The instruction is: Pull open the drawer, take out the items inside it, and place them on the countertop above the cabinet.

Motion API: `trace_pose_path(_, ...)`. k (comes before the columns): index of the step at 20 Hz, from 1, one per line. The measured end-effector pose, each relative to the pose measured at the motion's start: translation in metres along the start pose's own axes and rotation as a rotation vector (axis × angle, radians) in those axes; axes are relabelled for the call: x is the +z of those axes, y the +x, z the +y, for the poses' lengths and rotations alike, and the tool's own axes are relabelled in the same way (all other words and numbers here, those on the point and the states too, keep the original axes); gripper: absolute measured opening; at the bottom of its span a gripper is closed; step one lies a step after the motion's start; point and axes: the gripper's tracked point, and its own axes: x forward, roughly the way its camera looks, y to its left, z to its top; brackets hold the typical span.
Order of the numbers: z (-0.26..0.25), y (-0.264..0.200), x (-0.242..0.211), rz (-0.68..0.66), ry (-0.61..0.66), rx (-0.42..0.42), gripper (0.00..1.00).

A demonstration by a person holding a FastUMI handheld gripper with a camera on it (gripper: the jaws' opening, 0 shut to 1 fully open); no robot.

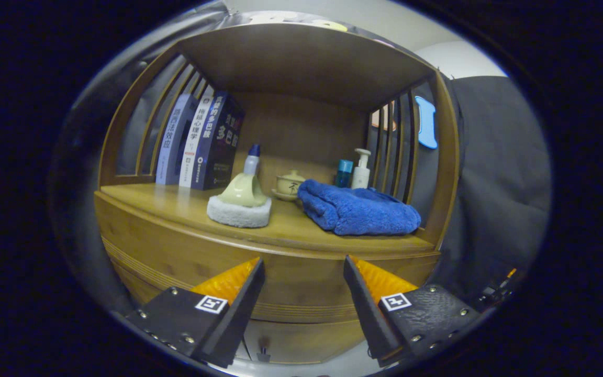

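You're hovering the gripper (304, 272) spread wide and empty before the drawer (291, 285), so you're needing to drop toward its knob (263, 355) and pinch it.

Dim, cool light; shelf interior evenly lit; strong fisheye bending at edges; focus fairly sharp.

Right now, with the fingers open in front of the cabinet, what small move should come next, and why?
Probably tip down toward the small dark handle below the fingers. The gripper is open and empty, level with the wooden cabinet front, with the blue towel on the countertop beyond, so the drawer isn't engaged yet.
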Motion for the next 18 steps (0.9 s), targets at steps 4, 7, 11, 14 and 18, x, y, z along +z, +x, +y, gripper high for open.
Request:
trace_pose_path(4, -0.018, -0.003, 0.007, -0.013, 0.014, 0.006, 0.91)
trace_pose_path(7, -0.039, -0.002, 0.018, -0.04, 0.032, 0.003, 0.91)
trace_pose_path(11, -0.088, 0.002, 0.043, -0.107, 0.027, -0.04, 0.91)
trace_pose_path(14, -0.135, 0.002, 0.061, -0.172, 0.002, -0.088, 0.91)
trace_pose_path(18, -0.197, -0.008, 0.08, -0.266, -0.011, -0.113, 0.91)
